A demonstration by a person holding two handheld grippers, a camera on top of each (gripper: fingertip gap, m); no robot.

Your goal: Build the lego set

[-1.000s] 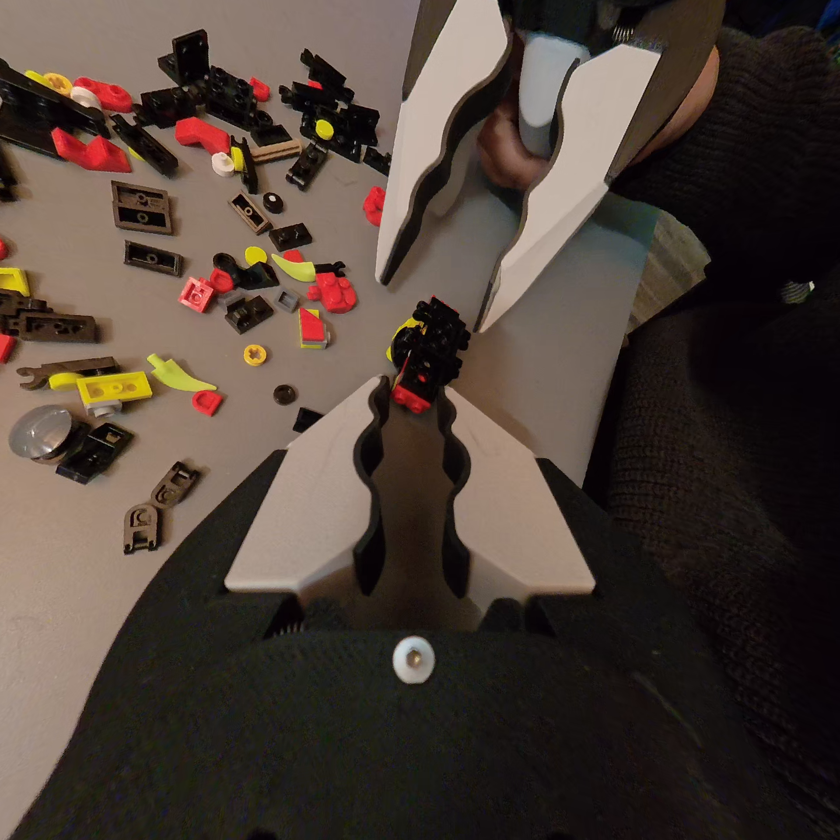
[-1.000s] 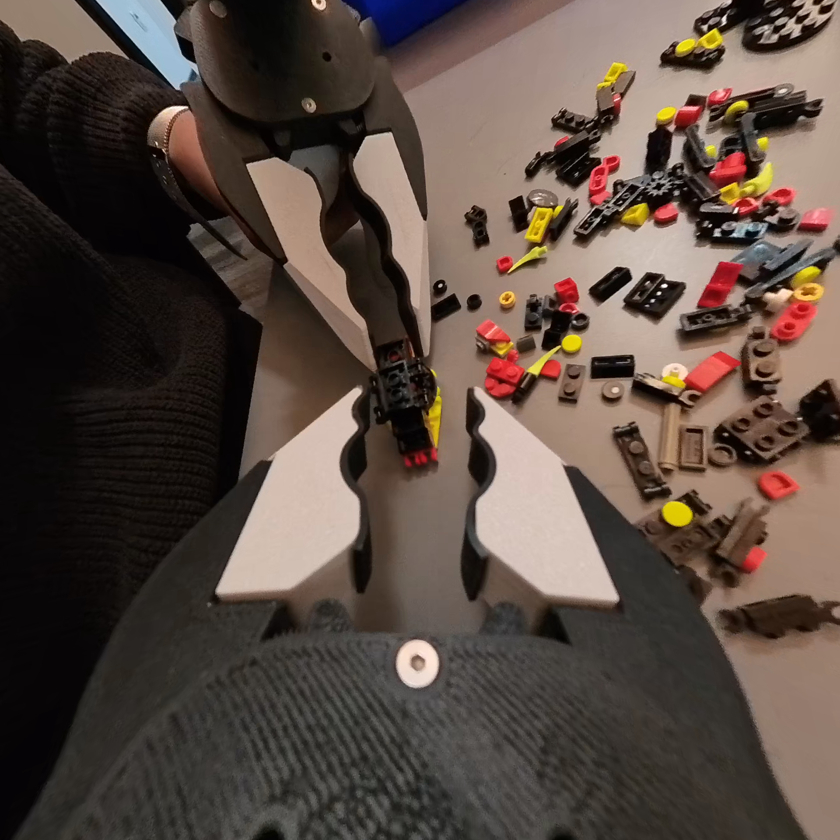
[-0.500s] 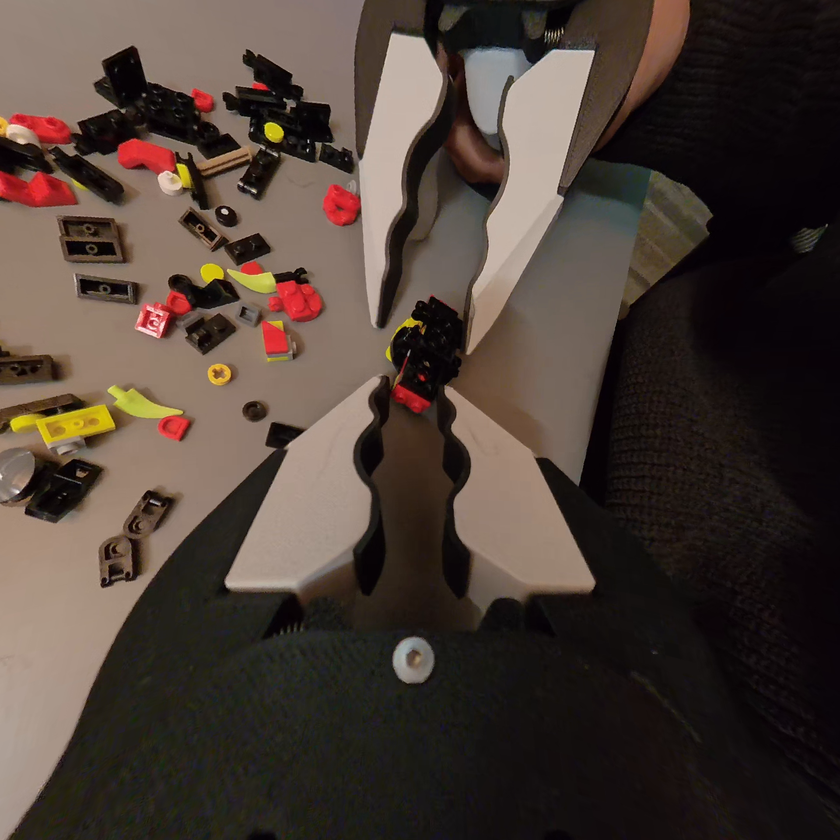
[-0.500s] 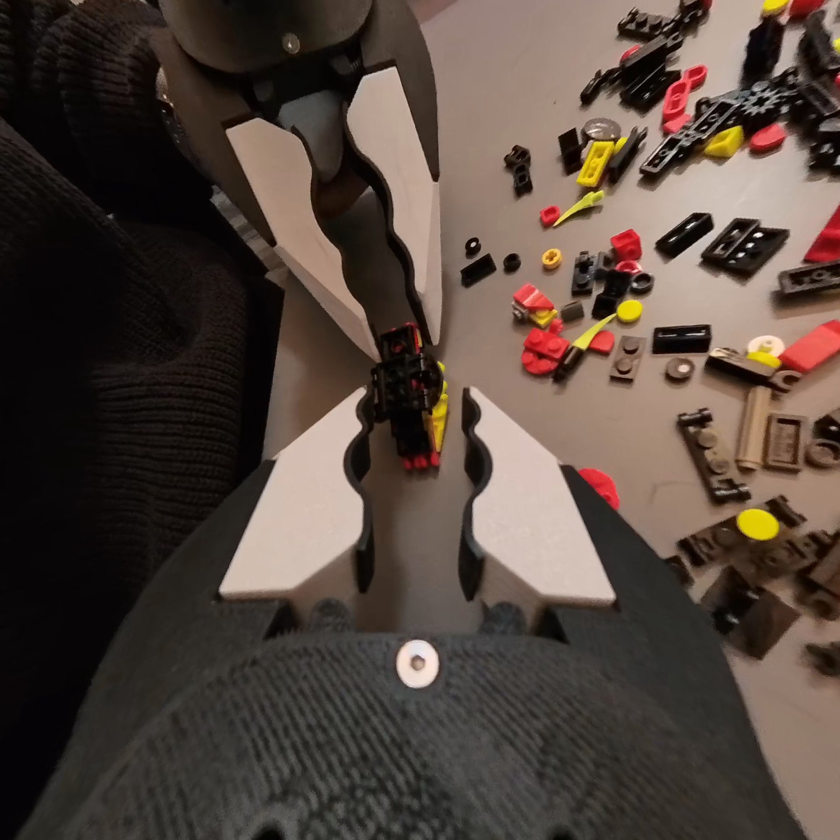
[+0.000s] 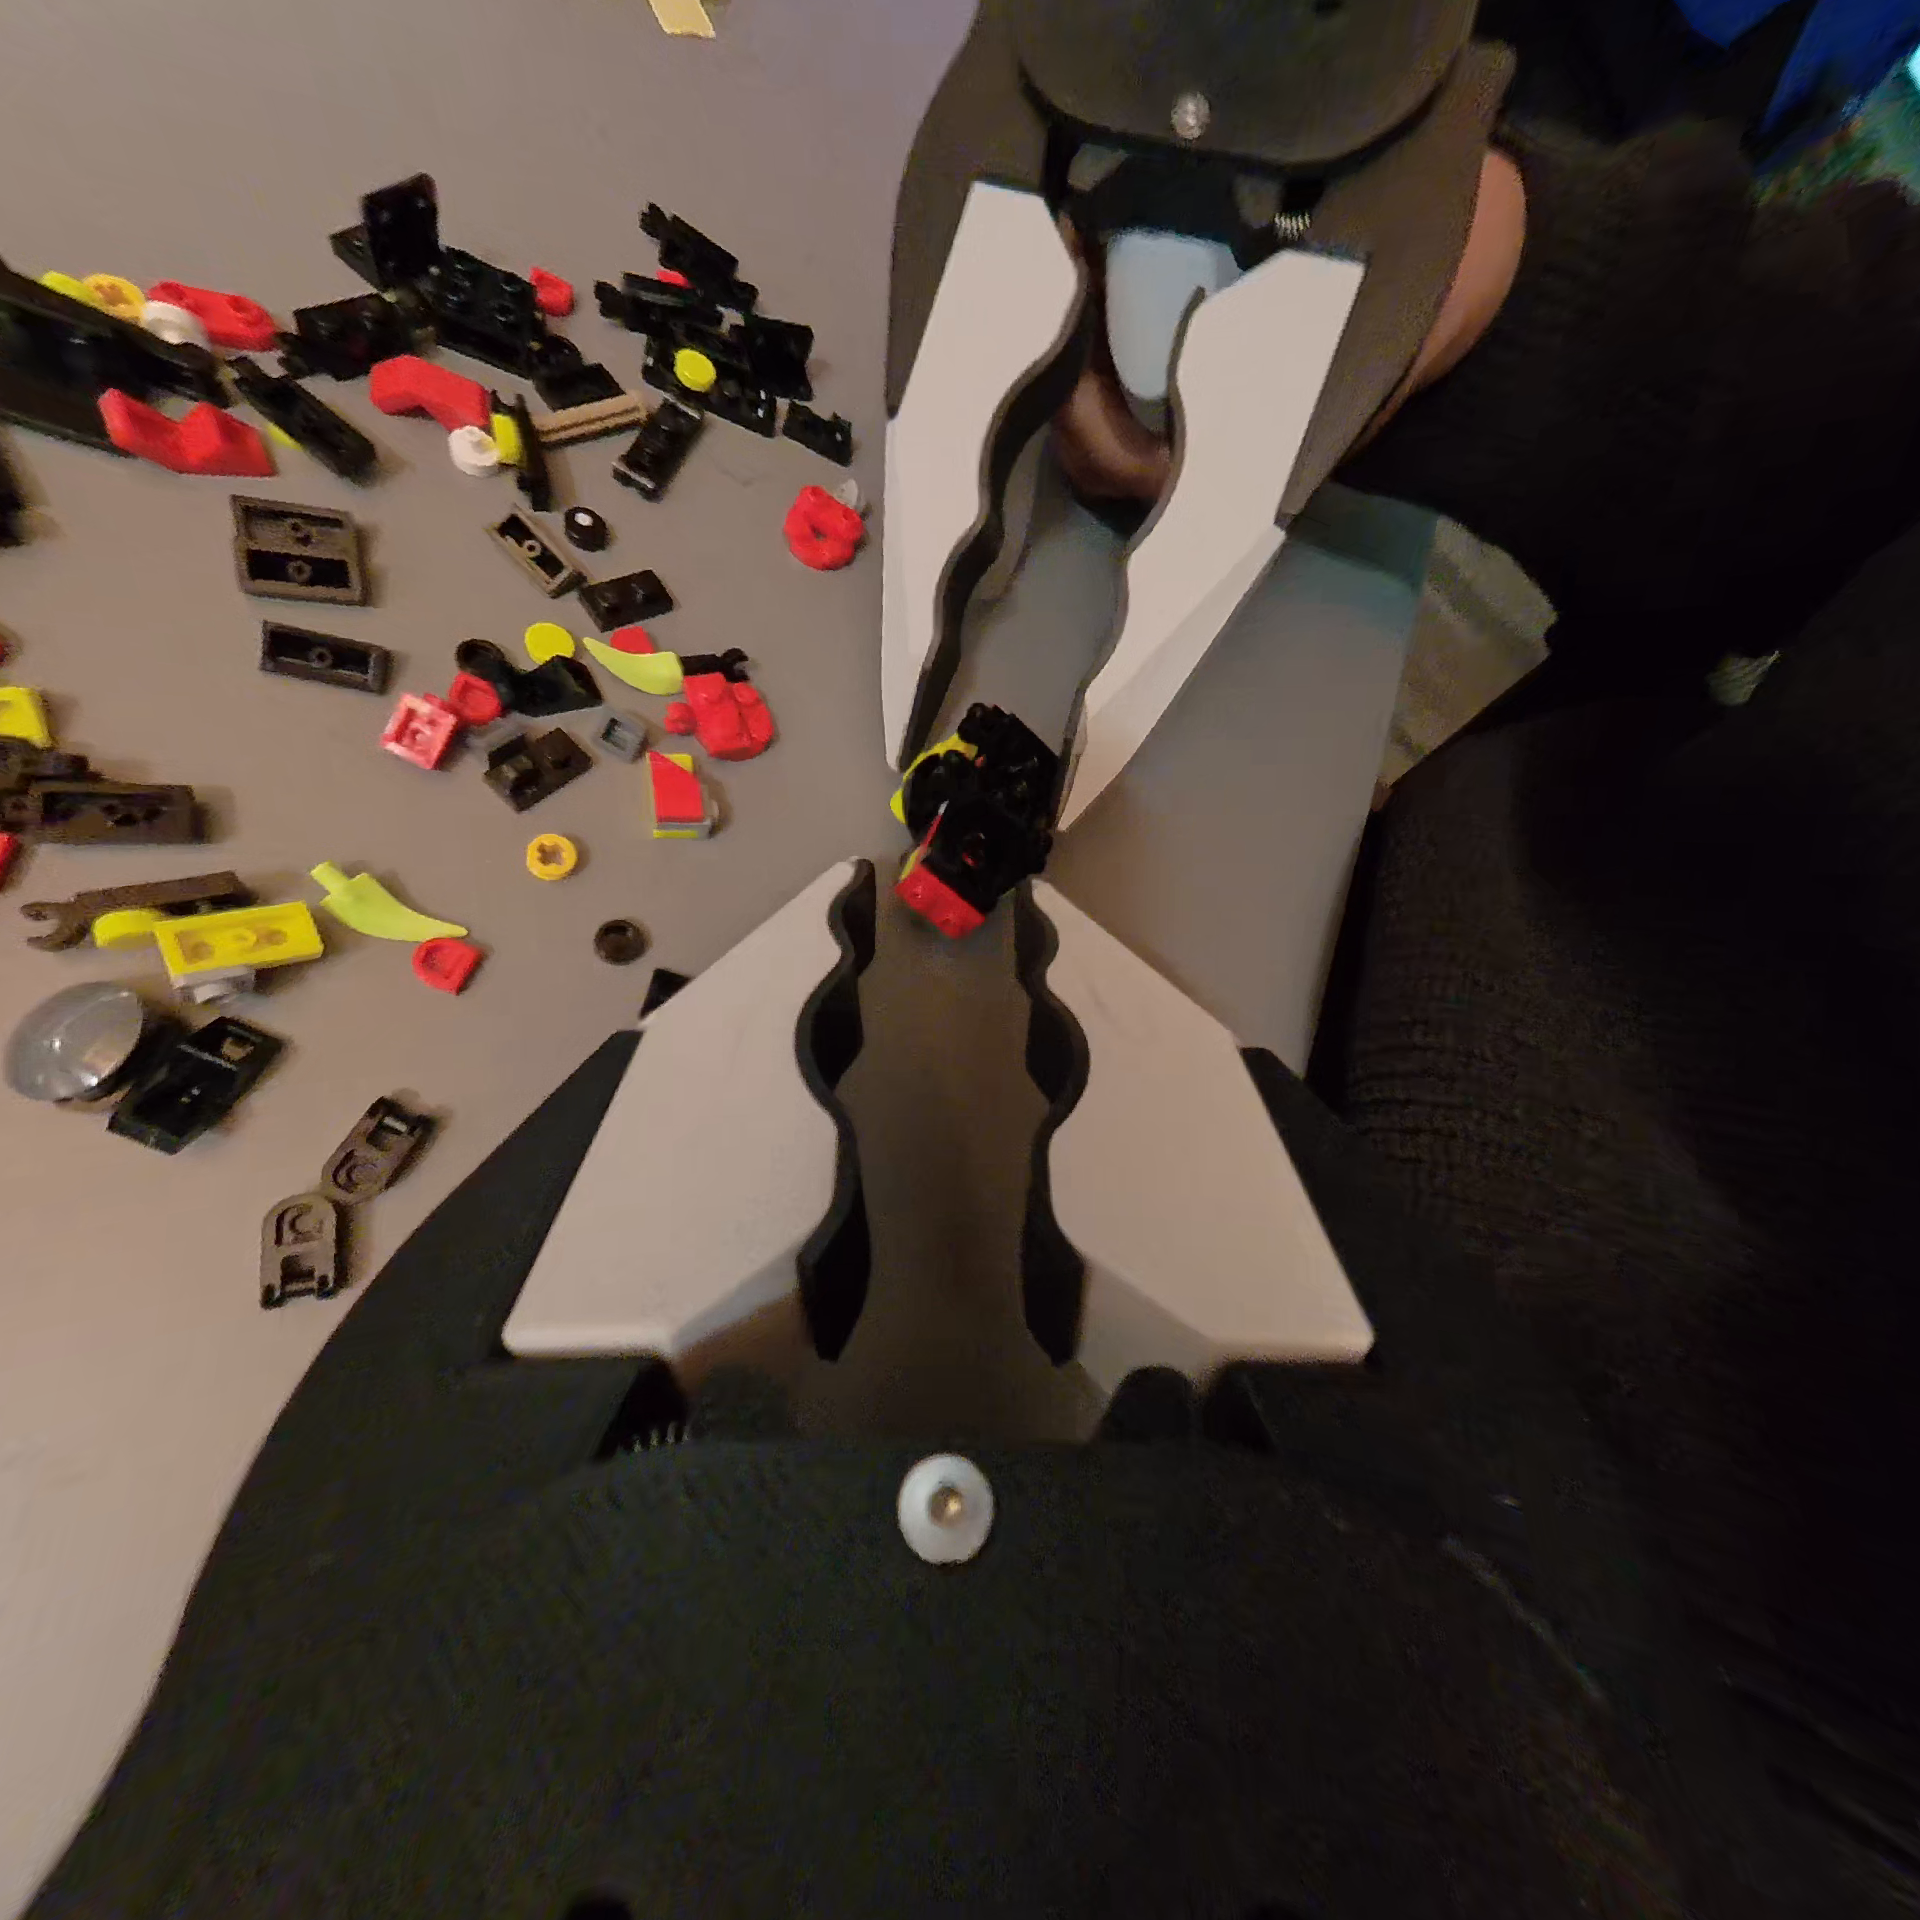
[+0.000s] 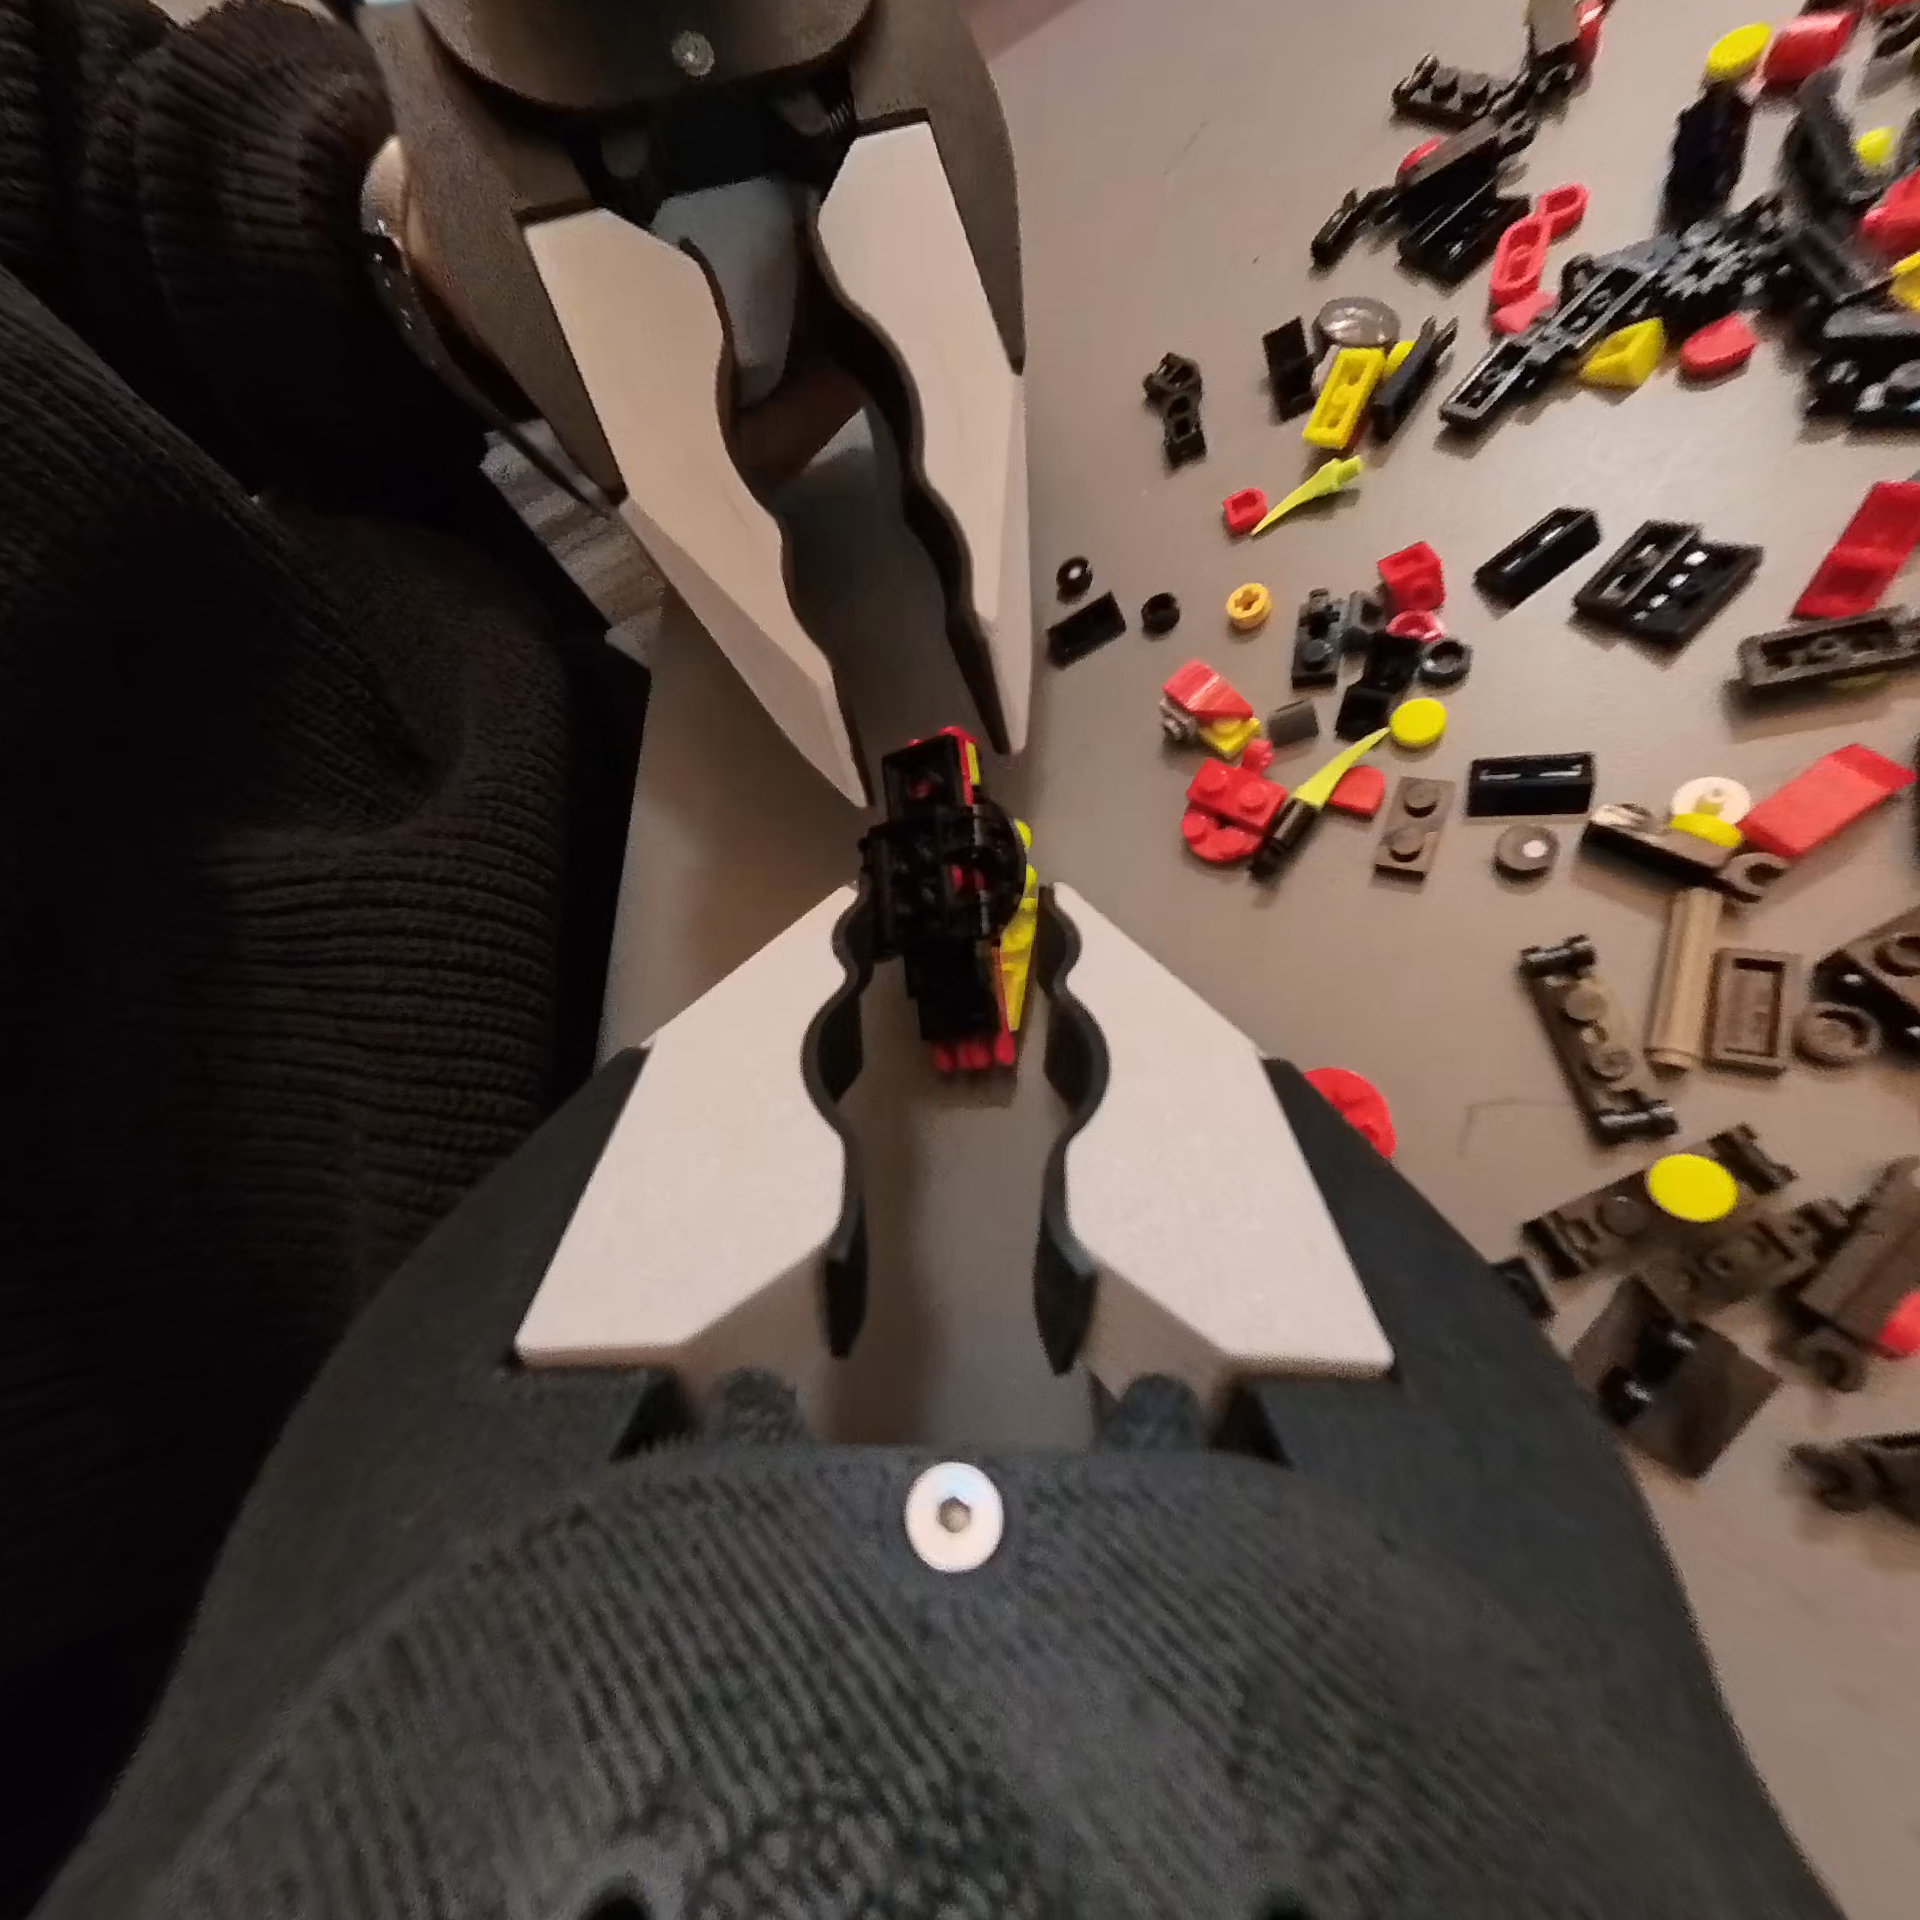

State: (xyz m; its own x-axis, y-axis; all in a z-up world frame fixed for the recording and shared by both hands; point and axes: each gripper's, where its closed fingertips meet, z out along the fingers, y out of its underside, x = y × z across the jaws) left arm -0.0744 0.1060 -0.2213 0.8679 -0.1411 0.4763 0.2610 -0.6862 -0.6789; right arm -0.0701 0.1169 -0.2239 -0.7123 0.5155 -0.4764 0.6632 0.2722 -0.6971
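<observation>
Right hand-held gripper (image 6: 951, 899) clenched on black-red-yellow brick assembly (image 6: 951, 894); left hand-held gripper (image 5: 940, 883) released, tips beside it. Loose bricks (image 5: 436, 717) on counter (image 5: 312, 104).

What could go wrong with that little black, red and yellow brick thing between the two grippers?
1. The small brick model sits between the right gripper and the left gripper, one at each end. A pull or twist could snap pieces off.
2. It is close to the table edge by the person's lap, so if it slips it might fall off and be hard to find.
</observation>
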